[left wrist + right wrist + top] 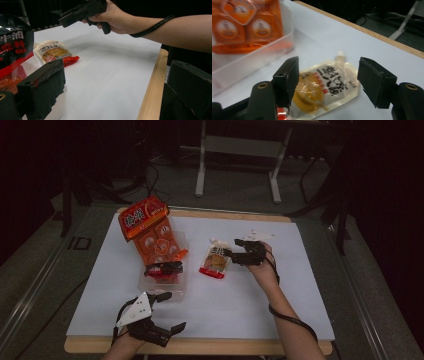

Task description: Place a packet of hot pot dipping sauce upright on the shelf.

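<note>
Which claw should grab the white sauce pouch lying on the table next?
Right. The right claw is open with the white spouted sauce pouch directly between its jaws. The left claw is open too, but sits near the table's front edge beside the clear plastic tray, farther from the pouch.

Black-red packet (12,45): white characters "牛油", red "底料" below. Pale sauce pouch (324,87): black characters, blurred, unreadable. Orange bag (145,218): white characters, illegible.

The desk (300,347) has a wooden edge under matt white paper (240,300). The pouch (324,91) is glossy plastic film; the tray (165,287) is clear plastic.
</note>
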The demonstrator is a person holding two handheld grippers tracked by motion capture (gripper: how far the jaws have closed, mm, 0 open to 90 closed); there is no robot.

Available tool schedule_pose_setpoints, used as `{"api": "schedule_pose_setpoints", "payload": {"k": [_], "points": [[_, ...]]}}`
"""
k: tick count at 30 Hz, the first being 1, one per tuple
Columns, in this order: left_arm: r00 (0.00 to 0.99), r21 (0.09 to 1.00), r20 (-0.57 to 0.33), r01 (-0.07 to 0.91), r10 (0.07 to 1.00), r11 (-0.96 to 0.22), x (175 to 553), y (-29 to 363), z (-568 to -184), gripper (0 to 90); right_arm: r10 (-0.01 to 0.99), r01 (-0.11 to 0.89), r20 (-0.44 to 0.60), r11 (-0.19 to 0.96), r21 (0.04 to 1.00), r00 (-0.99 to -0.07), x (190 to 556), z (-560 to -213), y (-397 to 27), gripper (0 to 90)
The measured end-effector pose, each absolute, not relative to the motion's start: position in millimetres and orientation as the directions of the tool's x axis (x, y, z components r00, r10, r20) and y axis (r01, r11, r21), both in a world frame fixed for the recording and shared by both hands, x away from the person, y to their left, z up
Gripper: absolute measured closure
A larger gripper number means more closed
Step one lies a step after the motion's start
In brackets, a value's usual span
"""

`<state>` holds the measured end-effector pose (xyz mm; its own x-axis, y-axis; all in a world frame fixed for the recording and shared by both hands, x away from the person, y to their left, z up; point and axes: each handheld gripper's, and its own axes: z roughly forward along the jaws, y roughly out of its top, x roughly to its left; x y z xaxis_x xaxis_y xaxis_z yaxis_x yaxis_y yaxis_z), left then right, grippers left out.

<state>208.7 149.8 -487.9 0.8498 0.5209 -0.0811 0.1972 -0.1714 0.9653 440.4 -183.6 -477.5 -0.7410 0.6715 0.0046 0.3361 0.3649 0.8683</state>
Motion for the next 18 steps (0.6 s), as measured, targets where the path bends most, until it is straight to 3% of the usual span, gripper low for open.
{"api": "schedule_pose_setpoints", "payload": {"k": [18], "points": [[0.83, 0.96, -0.09, 0.219, 0.551, -0.173, 196, 163, -490, 2.2, 0.726, 0.449, 0.041, 0.379, 0.81, -0.687, 483, -504, -182, 45.9]]}}
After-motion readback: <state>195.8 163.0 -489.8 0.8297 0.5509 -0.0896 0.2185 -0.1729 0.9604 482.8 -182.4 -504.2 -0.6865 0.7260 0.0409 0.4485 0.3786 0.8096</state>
